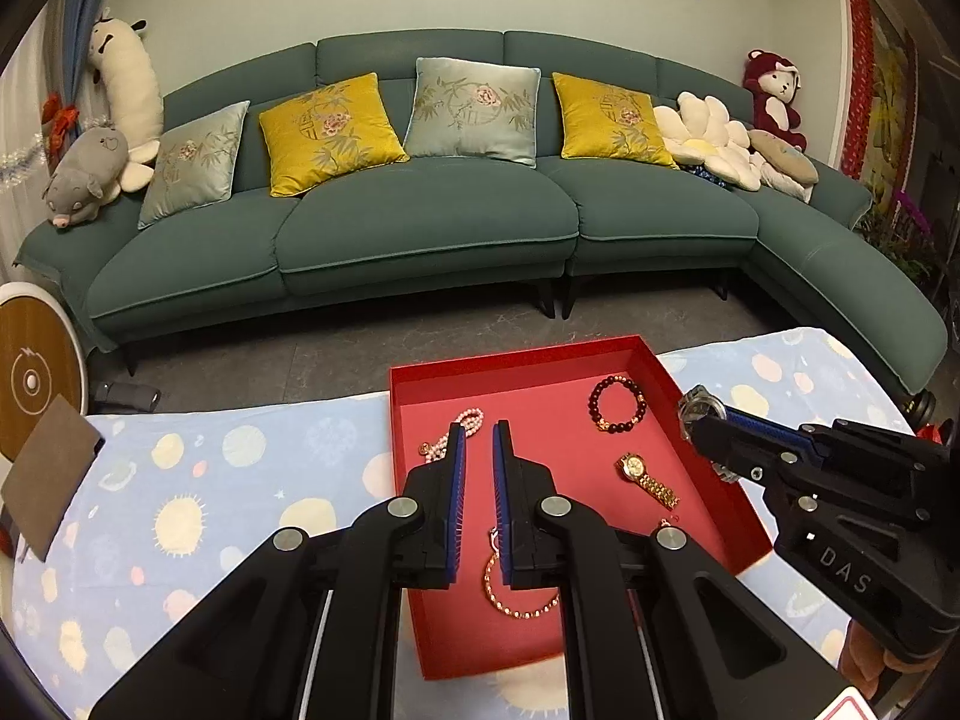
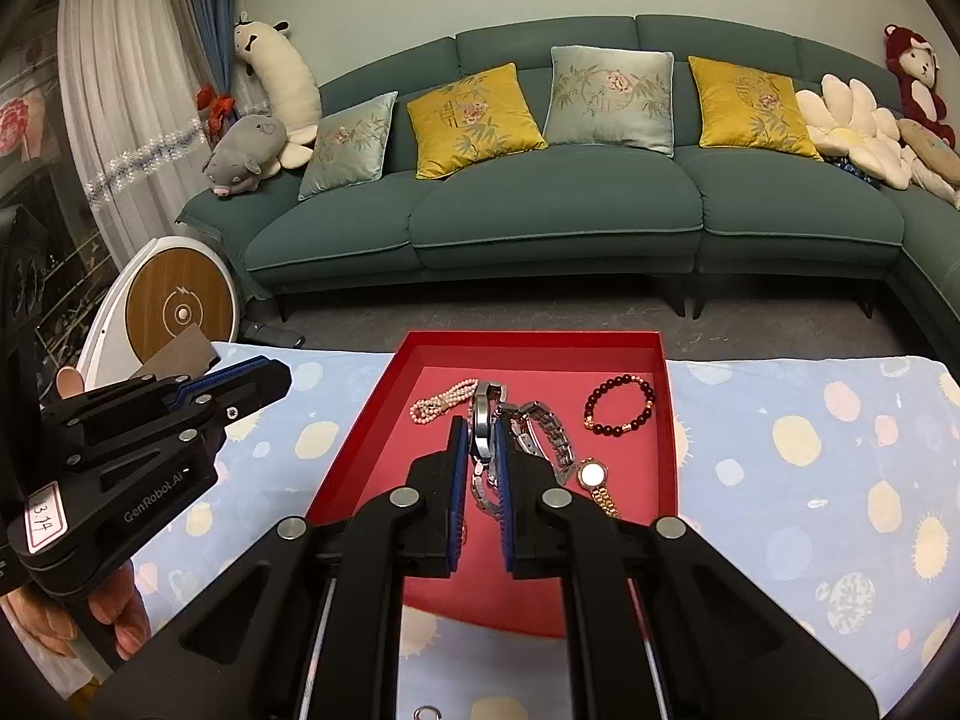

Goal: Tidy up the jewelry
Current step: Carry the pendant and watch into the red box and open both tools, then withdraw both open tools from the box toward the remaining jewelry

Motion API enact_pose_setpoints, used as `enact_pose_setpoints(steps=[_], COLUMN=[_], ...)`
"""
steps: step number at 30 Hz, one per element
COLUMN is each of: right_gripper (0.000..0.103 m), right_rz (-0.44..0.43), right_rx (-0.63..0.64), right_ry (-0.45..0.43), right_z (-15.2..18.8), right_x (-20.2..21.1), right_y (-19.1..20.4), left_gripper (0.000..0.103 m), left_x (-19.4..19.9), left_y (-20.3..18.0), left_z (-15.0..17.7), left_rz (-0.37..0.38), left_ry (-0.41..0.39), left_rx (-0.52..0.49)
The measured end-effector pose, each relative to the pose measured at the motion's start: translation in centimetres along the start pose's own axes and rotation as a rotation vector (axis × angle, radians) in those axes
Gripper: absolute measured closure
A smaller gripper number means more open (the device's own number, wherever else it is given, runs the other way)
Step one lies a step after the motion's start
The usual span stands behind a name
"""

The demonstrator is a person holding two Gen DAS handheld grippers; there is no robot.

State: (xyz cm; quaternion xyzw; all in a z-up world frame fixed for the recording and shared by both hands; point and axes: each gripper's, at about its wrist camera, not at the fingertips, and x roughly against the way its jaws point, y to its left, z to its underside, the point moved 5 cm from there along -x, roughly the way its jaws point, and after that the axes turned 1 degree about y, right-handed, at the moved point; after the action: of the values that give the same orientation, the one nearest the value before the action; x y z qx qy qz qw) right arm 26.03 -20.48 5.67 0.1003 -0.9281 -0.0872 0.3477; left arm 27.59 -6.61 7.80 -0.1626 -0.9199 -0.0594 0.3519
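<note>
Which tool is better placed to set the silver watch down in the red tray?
Right. The right tool is already shut on the silver watch, over the red tray. The left tool is shut, with nothing between its fingers.

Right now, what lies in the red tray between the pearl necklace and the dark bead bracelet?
In the right wrist view, the silver watch, held up by the right gripper, shows between the pearls and beads.
</note>
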Motion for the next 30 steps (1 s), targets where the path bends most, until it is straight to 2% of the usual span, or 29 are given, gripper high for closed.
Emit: enact_pose_setpoints(steps=[3, 12, 14, 15, 16, 18, 21, 24, 26, 28, 30], right_gripper=[0.095, 0.095, 0.094, 0.093, 0.092, 0.089, 0.076, 0.072, 0.070, 0.066, 0.058], right_rz=[0.005, 0.020, 0.004, 0.017, 0.022, 0.027, 0.019, 0.019, 0.018, 0.025, 0.030], right_rx=[-0.003, 0.010, 0.009, 0.012, 0.022, 0.037, 0.011, -0.002, -0.005, -0.007, -0.010], right_ry=[0.030, 0.105, 0.117, 0.107, 0.089, 0.068, 0.014, -0.036, -0.068, -0.094, -0.118], right_z=[-0.1, 1.0, 1.1, 1.1, 1.0, 0.9, 0.5, -0.1, -0.4, -0.7, -0.8], right_x=[-2.2, -6.9, -7.3, -7.3, -7.2, -6.7, -5.1, -2.7, -0.7, 1.4, 3.3], right_y=[-0.2, -1.0, -1.1, -1.1, -1.1, -0.9, -1.3, -1.4, -1.3, -1.3, -1.2], left_gripper=[0.096, 0.096, 0.089, 0.082, 0.073, 0.068, 0.067, 0.066, 0.060, 0.047, 0.042], left_x=[-2.4, -7.5, -8.0, -8.1, -8.2, -8.1, -7.6, -5.5, -3.5, -1.4, 0.1], left_y=[0.1, 0.6, 1.1, 1.3, 1.4, 1.7, 2.3, 3.1, 3.5, 4.0, 4.4], left_z=[-0.3, -0.4, -0.3, -0.1, -0.2, -0.2, -0.5, -0.9, -1.1, -1.3, -1.6], left_rz=[0.018, -0.011, -0.023, -0.027, -0.033, -0.050, -0.053, -0.053, -0.055, -0.043, -0.029], left_ry=[0.037, 0.101, 0.114, 0.116, 0.112, 0.097, 0.087, 0.051, 0.017, -0.012, -0.028], left_rx=[0.016, 0.032, 0.052, 0.064, 0.070, 0.074, 0.089, 0.106, 0.098, 0.094, 0.095])
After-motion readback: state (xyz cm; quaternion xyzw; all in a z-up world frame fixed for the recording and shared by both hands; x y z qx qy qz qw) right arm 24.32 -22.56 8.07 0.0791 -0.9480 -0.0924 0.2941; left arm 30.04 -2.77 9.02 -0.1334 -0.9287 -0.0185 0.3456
